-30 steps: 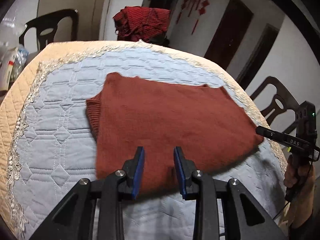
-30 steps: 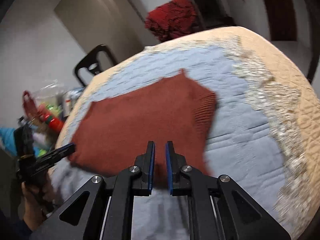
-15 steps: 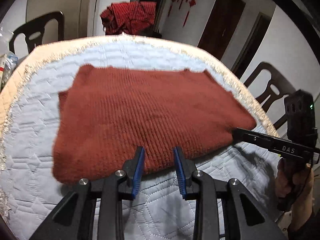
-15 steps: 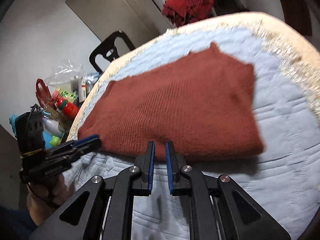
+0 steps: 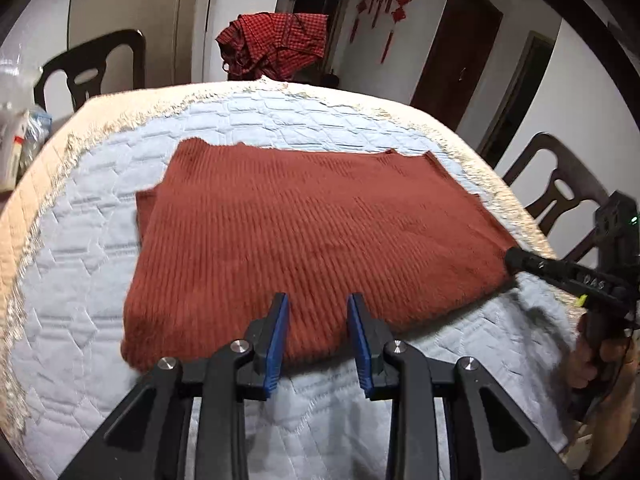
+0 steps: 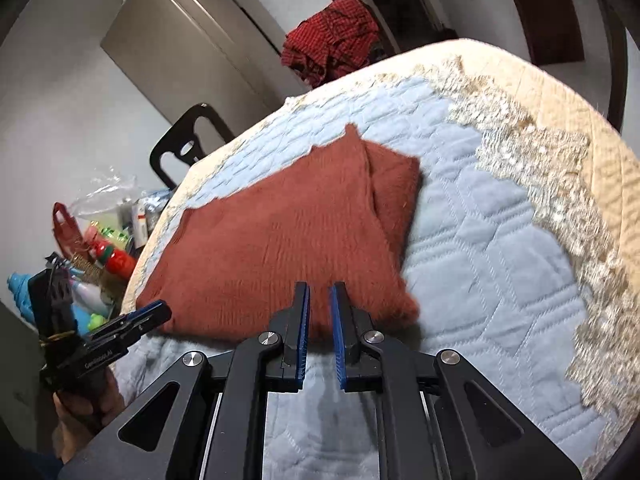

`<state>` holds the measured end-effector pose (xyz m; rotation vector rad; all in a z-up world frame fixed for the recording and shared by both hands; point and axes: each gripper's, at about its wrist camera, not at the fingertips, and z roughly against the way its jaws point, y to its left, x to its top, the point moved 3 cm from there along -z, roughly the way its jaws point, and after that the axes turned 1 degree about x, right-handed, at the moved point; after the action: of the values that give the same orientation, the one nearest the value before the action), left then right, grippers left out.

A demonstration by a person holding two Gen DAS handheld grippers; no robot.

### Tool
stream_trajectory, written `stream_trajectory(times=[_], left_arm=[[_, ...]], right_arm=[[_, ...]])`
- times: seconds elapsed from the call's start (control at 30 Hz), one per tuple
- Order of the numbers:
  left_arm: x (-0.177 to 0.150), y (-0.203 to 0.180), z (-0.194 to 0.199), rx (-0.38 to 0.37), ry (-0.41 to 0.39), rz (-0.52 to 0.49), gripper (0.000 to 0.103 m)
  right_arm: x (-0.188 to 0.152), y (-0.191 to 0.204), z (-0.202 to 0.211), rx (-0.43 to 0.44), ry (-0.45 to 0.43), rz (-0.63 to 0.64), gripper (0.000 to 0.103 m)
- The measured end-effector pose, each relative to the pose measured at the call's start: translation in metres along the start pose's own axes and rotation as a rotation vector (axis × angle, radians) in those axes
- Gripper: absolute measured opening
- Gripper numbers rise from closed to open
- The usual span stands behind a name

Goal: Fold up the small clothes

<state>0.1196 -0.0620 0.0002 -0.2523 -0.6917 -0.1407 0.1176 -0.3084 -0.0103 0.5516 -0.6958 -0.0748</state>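
A rust-red knitted sweater [image 5: 312,232] lies folded flat on the quilted blue table cover [image 5: 80,312]. It also shows in the right wrist view [image 6: 272,248]. My left gripper [image 5: 318,312] is open and empty, hovering at the sweater's near edge. My right gripper [image 6: 319,300] has its jaws slightly apart and holds nothing, just above the sweater's near corner. The right gripper also shows in the left wrist view [image 5: 516,258], with its tip at the sweater's right corner. The left gripper shows in the right wrist view [image 6: 156,312] at the sweater's left corner.
A red checked garment [image 5: 276,44] lies heaped at the table's far edge. Dark chairs stand at the back left [image 5: 92,68] and at the right [image 5: 560,188]. Bags and bottles [image 6: 100,240] clutter the left side beside the table. The cover has a lace border [image 6: 560,184].
Both grippers have drawn back toward the sweater's near edge. The right gripper's jaws have opened slightly. The sweater lies flat and has not visibly shifted.
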Motion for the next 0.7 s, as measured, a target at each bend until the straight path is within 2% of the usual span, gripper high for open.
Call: stream_trajectory(times=[0.07,0.13,0.27,0.47,0.6,0.7], left_arm=[[0.001,0.006,-0.008,0.029,0.018,0.013,0.033],[0.0,0.01,-0.01,0.025,0.025,0.026,0.033],[0.004,0.009,-0.004,0.07,0.021,0.014,0.033],[0.027,0.016,-0.005,0.144,-0.023,0.018,0.033],[0.036,0.029,-0.014,0.189,-0.032,0.021,0.033],[0.029,0.044,-0.027,0.203,0.002,0.057,0.033]], right_arm=[[0.003,-0.013,-0.005,-0.03,0.003,-0.023,0.009],[0.004,-0.024,-0.004,0.007,0.001,-0.068,0.009],[0.011,-0.011,0.002,-0.04,-0.022,-0.007,0.011],[0.033,0.007,-0.016,-0.094,-0.04,0.068,0.011],[0.039,-0.002,-0.036,-0.161,-0.014,0.071,0.011],[0.038,-0.01,-0.038,-0.142,-0.027,0.053,0.01]])
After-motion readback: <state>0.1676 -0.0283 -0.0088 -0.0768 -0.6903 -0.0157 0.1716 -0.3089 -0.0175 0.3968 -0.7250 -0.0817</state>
